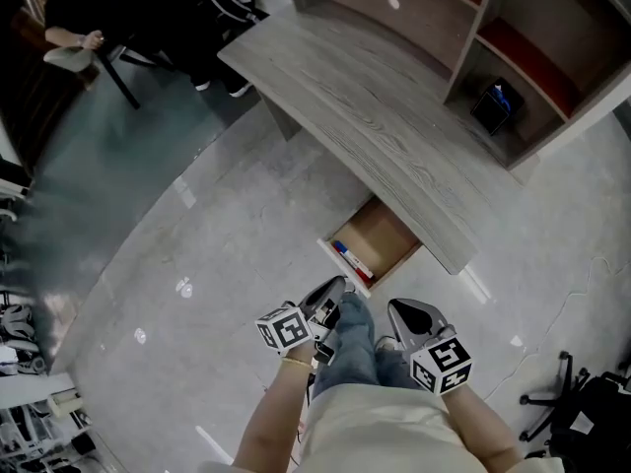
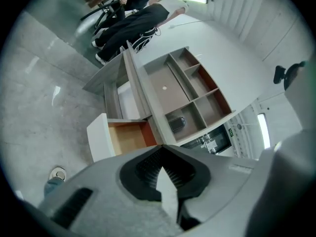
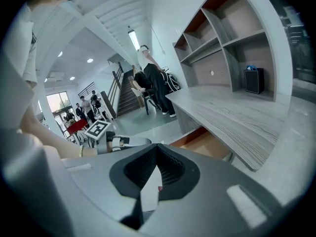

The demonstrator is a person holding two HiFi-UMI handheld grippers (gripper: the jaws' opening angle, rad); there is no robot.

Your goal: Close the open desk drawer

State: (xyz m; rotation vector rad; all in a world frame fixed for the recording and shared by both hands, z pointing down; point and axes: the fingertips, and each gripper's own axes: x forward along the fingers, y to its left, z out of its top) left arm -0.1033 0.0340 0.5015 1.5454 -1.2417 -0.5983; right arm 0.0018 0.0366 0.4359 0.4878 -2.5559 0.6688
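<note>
The grey wooden desk (image 1: 394, 116) has one drawer (image 1: 373, 246) pulled out beneath its front edge, with a white front (image 1: 343, 264) and pens lying inside. My left gripper (image 1: 335, 287) hovers just short of that white front, shut with nothing in it. My right gripper (image 1: 400, 309) sits beside it to the right, also shut and empty. In the left gripper view the drawer (image 2: 126, 137) shows its orange-brown inside past the closed left gripper (image 2: 161, 154). The right gripper view has the drawer (image 3: 203, 143) under the desk edge, beyond the right gripper (image 3: 157, 151).
A shelf unit behind the desk holds a small black device (image 1: 496, 104). Someone in dark clothes (image 1: 177, 8) sits at the desk's far left end. A chair base (image 1: 552, 394) stands on the floor at right. My own leg in jeans (image 1: 350, 353) lies between the grippers.
</note>
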